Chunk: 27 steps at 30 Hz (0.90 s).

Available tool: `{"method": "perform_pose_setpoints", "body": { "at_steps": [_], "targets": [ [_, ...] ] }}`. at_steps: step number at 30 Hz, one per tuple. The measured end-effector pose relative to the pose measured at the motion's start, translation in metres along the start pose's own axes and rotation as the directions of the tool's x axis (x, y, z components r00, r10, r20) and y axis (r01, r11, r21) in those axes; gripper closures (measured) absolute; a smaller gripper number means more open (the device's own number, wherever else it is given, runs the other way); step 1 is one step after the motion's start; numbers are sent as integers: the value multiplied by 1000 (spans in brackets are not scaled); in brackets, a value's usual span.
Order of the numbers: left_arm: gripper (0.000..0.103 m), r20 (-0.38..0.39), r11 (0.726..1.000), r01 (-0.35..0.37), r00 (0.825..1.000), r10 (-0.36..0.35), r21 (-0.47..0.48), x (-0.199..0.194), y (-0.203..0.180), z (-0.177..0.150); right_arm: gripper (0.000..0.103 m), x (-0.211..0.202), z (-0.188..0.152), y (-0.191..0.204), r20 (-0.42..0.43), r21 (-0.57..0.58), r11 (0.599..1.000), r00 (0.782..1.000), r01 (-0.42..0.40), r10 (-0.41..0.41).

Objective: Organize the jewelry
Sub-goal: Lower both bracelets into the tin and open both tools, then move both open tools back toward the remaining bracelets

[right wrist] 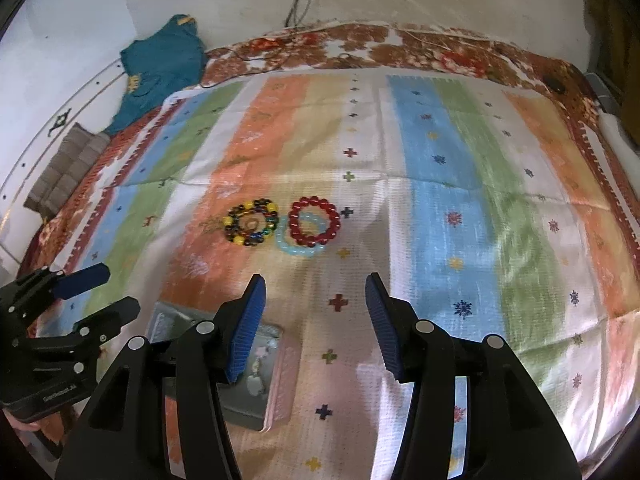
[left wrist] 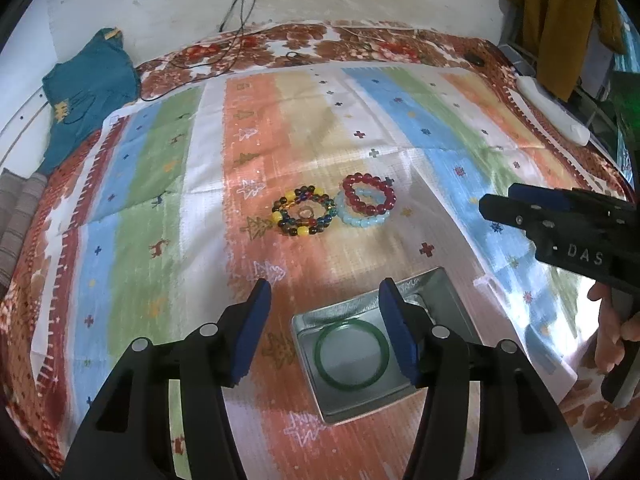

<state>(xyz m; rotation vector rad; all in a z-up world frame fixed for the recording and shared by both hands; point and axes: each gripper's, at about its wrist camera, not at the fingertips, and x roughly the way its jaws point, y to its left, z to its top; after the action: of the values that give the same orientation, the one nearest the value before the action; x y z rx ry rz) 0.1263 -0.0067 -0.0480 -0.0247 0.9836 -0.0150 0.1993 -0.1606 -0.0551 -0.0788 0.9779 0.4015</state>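
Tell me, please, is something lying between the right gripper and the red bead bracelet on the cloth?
Nothing visible does. The right gripper is open, with only bare striped cloth between it and the red bead bracelet. That bracelet overlaps a light blue bracelet, and a multicolored bracelet lies close on its left.

Glossy green bangle (left wrist: 352, 355) in matt metal tin (left wrist: 448, 300), glossy glassy beads (left wrist: 303, 217), woven striped cloth (left wrist: 160, 168).

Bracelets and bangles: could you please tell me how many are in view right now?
4. A green bangle lies inside the open tin. On the cloth beyond it: a multicoloured beaded bracelet, and a red bracelet overlapping a pale blue one. Others may be hidden.
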Motion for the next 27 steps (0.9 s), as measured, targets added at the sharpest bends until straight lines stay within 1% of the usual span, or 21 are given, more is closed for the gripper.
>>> {"method": "perform_pose_setpoints", "body": {
  "at_steps": [2, 7, 9, 14, 19, 24, 25, 27],
  "targets": [
    [47, -10, 1000, -8, 1000, 8, 6, 6, 0, 2, 51, 3, 3, 0, -3, -7, 1000, 1000, 9, -9],
    [47, -28, 999, -17, 999, 18, 30, 16, 0, 7, 45, 9, 11, 3, 2, -15, 1000, 1000, 17, -17],
    [47, -28, 999, -18, 999, 19, 33, 19, 0, 9, 43, 12, 14, 4, 3, -26, 999, 999, 35, -35],
    [47, -27, 1000, -5, 1000, 6, 22, 29, 3, 16, 43, 26, 20, -1, -16, -14, 999, 999, 45, -45],
    [47, -27, 998, 6, 1000, -5, 62, 37, -3, 21, 42, 36, 26, -4, -31, 0, 999, 999, 42, -42],
    [47, -29, 997, 12, 1000, -10, 72, 44, -4, 26, 42, 42, 32, -5, -48, 16, 1000, 999, 16, -15],
    [47, -31, 997, 16, 999, -14, 72, 46, -4, 28, 42, 44, 33, -5, -50, 15, 1000, 999, 18, -17],
    [46, -35, 998, 48, 998, -46, 51, 50, 0, 30, 42, 48, 35, -5, -55, 13, 1000, 998, 18, -17]
  ]
}}
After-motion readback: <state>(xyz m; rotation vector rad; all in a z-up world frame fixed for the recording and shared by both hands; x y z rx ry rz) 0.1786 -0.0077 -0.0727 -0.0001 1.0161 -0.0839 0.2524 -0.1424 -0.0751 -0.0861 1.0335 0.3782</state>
